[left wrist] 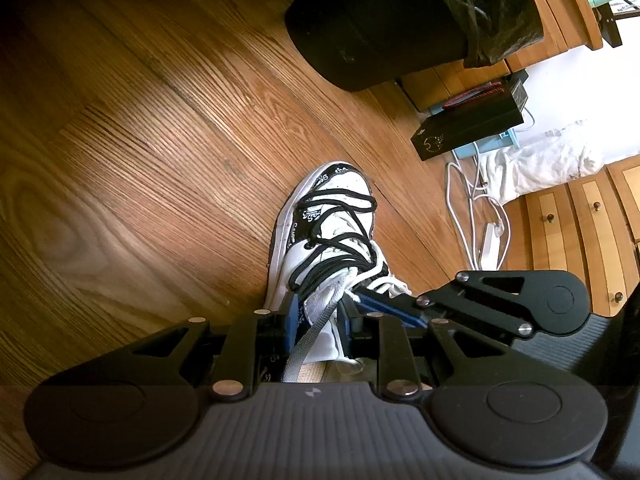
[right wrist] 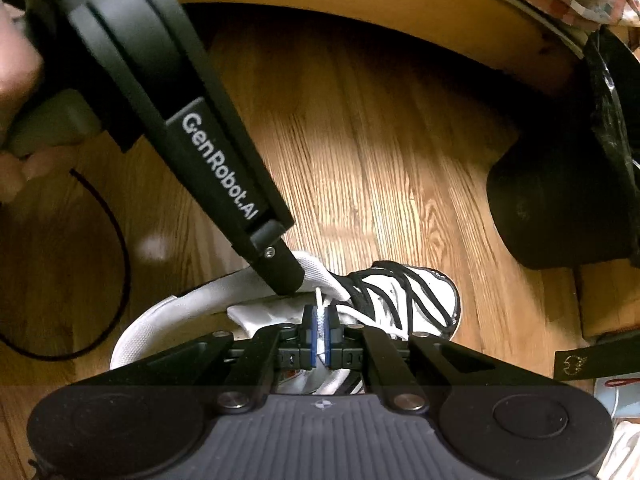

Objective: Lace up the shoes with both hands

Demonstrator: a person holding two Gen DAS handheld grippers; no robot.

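The right gripper point(right wrist: 321, 330) is pinching a white lace point(right wrist: 319, 300) with its blue pads fully closed, just above the shoe's tongue. The left gripper point(left wrist: 320, 322) is standing part-open around the white tongue point(left wrist: 320, 304) of the shoe point(left wrist: 320, 232), its pads pressing the fabric from both sides. The white shoe with loose black laces point(left wrist: 340, 236) is sitting on the wooden floor point(left wrist: 140, 140), toe pointing away, near a black bin point(left wrist: 380, 20) and a white cable point(left wrist: 472, 216).

A black bin point(left wrist: 376, 28) stands on the wood floor point(left wrist: 140, 140). Right of the bin lie a black box point(left wrist: 472, 124) and white cables point(left wrist: 476, 216).
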